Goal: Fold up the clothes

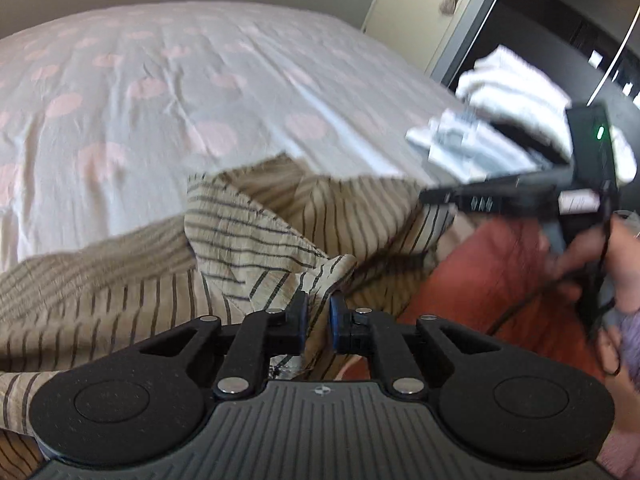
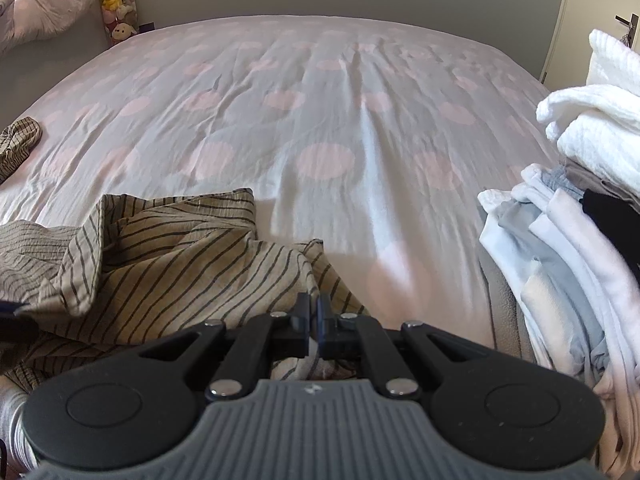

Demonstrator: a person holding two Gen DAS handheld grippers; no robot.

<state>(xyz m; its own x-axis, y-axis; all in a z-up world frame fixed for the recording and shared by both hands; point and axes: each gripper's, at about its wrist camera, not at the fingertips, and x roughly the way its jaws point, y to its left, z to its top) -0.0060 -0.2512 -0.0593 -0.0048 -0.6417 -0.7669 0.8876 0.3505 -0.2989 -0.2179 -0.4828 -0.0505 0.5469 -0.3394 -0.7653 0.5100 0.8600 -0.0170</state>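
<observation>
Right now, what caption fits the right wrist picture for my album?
Right gripper pinching a striped beige garment on a pink-dotted bedspread, beside a pile of white clothes.

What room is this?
Most likely a bedroom: a big bed with pink-spotted sheets, plush toys in the corner, and a pile of folded laundry beside a striped garment.

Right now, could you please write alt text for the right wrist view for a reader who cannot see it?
The right gripper pinches a crumpled beige shirt with thin dark stripes on a white bedspread with pale pink dots. A stack of folded white and grey clothes sits at the right.
</observation>
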